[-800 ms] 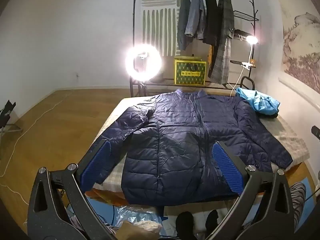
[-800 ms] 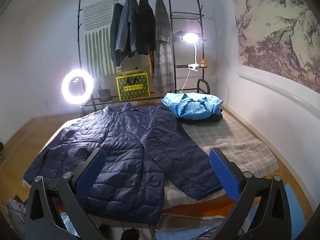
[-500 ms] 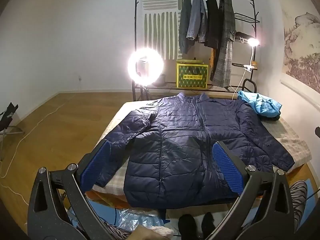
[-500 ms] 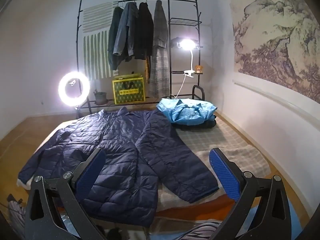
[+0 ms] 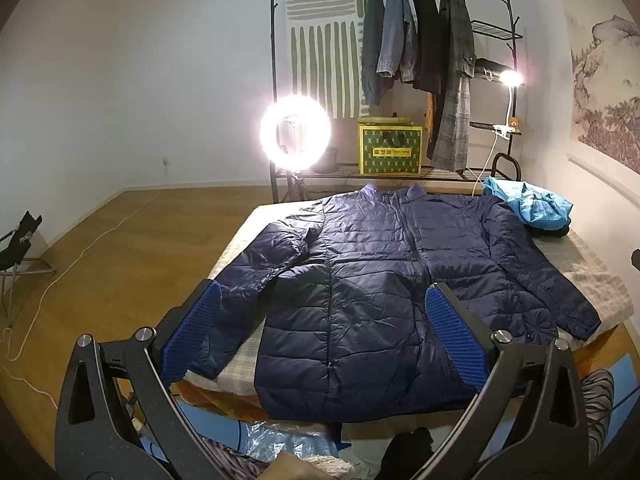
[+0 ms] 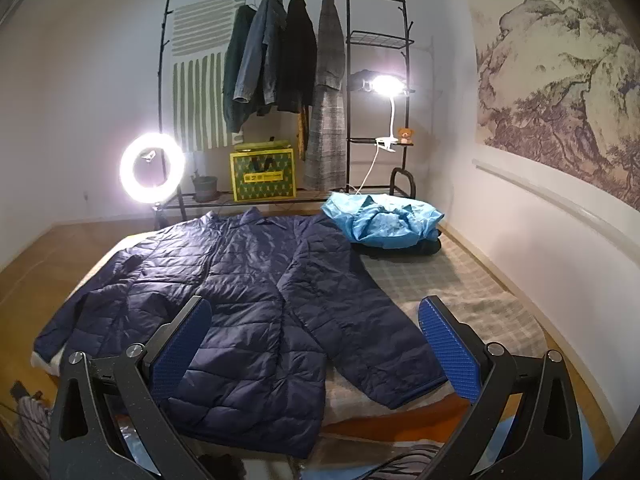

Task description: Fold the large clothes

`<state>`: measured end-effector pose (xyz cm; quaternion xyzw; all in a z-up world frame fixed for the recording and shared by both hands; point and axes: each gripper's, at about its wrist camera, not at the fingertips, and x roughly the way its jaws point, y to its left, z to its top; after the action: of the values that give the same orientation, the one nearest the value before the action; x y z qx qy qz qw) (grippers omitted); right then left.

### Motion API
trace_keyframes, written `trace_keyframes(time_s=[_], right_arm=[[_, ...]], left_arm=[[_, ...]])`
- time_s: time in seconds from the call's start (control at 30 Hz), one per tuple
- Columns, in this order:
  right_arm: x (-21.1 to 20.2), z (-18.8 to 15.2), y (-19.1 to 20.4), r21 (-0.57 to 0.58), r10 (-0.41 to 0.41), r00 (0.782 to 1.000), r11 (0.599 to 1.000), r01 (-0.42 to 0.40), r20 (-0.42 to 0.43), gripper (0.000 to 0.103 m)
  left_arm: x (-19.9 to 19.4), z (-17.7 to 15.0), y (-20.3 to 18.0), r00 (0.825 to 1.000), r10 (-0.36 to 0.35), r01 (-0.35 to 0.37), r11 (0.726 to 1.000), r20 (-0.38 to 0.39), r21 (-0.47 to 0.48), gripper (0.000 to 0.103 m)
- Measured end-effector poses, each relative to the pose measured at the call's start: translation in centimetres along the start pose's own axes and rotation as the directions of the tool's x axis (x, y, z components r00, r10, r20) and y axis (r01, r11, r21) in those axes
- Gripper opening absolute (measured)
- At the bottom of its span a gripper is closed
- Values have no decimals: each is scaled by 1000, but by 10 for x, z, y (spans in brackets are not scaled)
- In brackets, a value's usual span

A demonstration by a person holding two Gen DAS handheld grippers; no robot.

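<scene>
A dark navy quilted jacket [image 5: 372, 280] lies flat and front up on the checked bed [image 5: 588, 272], collar at the far end, both sleeves spread out to the sides. It also shows in the right wrist view [image 6: 244, 300]. My left gripper [image 5: 324, 336] is open and empty, held above the jacket's near hem. My right gripper [image 6: 316, 344] is open and empty, held above the jacket's right sleeve [image 6: 360, 316] near the bed's front edge.
A crumpled light blue garment [image 6: 384, 224] sits on dark folded clothes at the bed's far right. Behind the bed stand a clothes rack [image 5: 420, 40] with hanging coats, a ring light [image 5: 296, 132], a yellow box [image 5: 390, 152] and a clip lamp [image 6: 386, 84]. Wood floor lies left.
Both grippers have pulled back and risen a little from the bed, so the jacket sits lower and farther in both views. The jacket itself has not moved.
</scene>
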<state>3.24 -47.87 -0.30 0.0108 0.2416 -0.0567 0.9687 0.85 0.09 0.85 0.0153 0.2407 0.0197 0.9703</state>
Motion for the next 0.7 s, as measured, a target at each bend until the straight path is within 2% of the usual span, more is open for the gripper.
trace_keyframes(time_s=[0.37,0.7], right_arm=[[1,1,-10,30,3,1000,1000,-3,5,103],[-1,2,-16,43,9,1000,999,-9,11,103]], left_arm=[[7,2,-3,1000,6,-6,1000,2,6,103],[-1,5,-12,1000,16,-17,1000,17,23,103]])
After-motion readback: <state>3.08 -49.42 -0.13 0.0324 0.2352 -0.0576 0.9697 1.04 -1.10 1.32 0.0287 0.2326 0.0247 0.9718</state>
